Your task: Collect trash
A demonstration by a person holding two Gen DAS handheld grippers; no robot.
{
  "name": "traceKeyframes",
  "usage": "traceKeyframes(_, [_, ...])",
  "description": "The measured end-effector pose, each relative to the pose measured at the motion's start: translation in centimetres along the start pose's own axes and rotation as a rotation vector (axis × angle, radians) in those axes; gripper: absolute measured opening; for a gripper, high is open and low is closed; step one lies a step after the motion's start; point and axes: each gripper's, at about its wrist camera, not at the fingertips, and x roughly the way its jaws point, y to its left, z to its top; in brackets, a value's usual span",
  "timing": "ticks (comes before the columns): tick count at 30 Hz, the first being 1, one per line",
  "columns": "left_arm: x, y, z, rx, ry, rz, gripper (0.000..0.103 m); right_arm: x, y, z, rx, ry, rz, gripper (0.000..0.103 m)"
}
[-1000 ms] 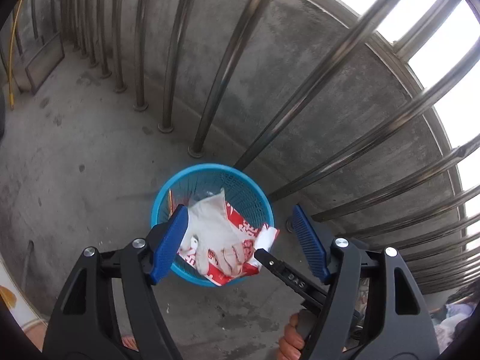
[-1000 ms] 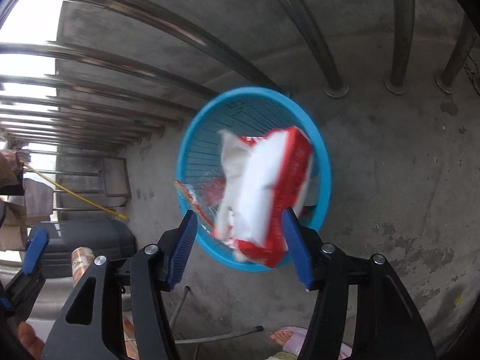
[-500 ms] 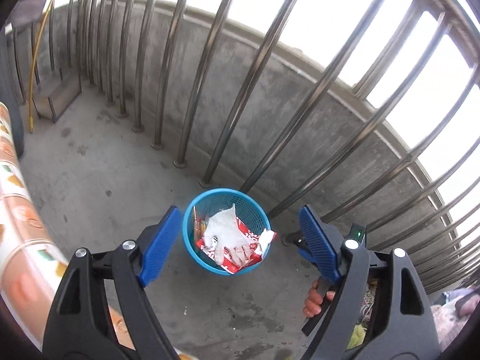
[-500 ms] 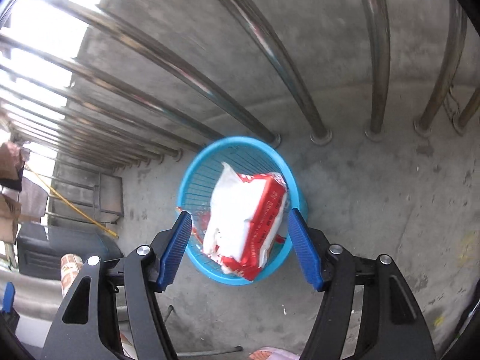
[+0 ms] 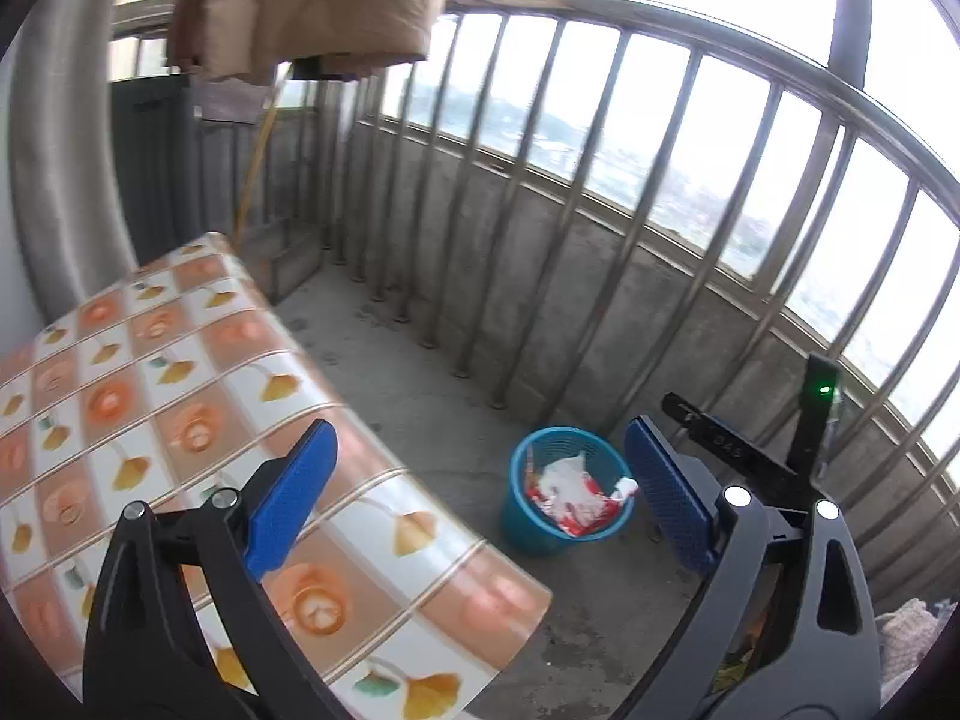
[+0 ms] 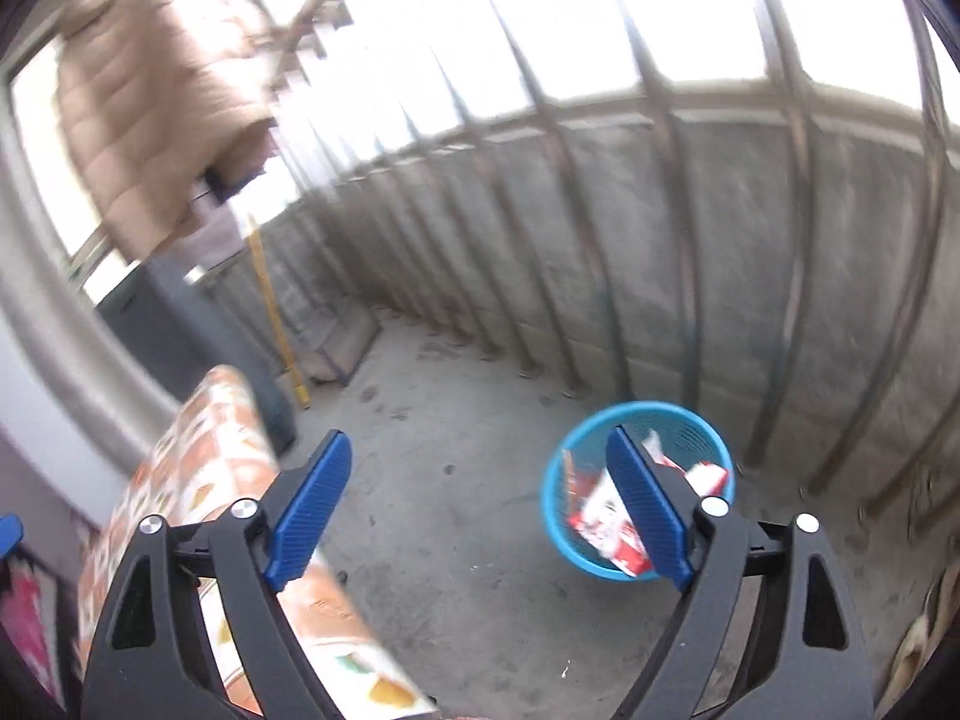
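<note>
Now that both have pulled up and back from the bin, the left gripper (image 5: 474, 501) and the right gripper (image 6: 477, 507) stand wide apart and hold nothing. Just below them is the patterned surface (image 5: 180, 396); farther ahead on the floor the blue basket (image 5: 528, 534) holds the red-and-white wrapper (image 5: 570, 489), so this drop seems done and the grippers are free for more trash.

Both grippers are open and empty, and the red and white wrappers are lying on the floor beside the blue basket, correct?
Not quite. The red and white wrappers are inside the blue basket, not on the floor beside it; the left wrist view shows this. The left gripper and right gripper are indeed open and empty.
</note>
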Motion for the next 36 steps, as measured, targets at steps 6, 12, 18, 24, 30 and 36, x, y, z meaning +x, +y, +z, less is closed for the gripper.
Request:
traceKeyframes(6, [-6.9, 5.5, -4.6, -0.113, -0.052, 0.368, 0.094, -4.3, 9.7, -3.2, -0.252, -0.030, 0.128, 0.097])
traceKeyframes(12, [-10.9, 8.8, -10.3, -0.179, -0.020, 0.624, 0.094, -9.3, 16.9, -8.0, -0.439, -0.005, 0.202, 0.097])
traceKeyframes(18, [-12.6, 10.2, -15.0, -0.300, 0.039, 0.661, 0.094, -13.0, 21.1, -13.0, -0.641, 0.009, 0.142, 0.097])
traceKeyframes(24, [-11.7, 11.0, -17.2, -0.419, 0.132, 0.637, 0.094, -13.2, 20.8, -16.2, -0.700, 0.151, 0.072, 0.097])
traceKeyframes(30, [-11.2, 11.1, -18.0, -0.509, 0.172, 0.620, 0.094, -11.6, 18.8, -17.3, -0.673, 0.278, 0.021, 0.097])
traceKeyframes(36, [-9.6, 10.1, -18.1, -0.485, 0.237, 0.596, 0.094, -11.4, 17.0, -16.1, -0.619, 0.290, 0.019, 0.097])
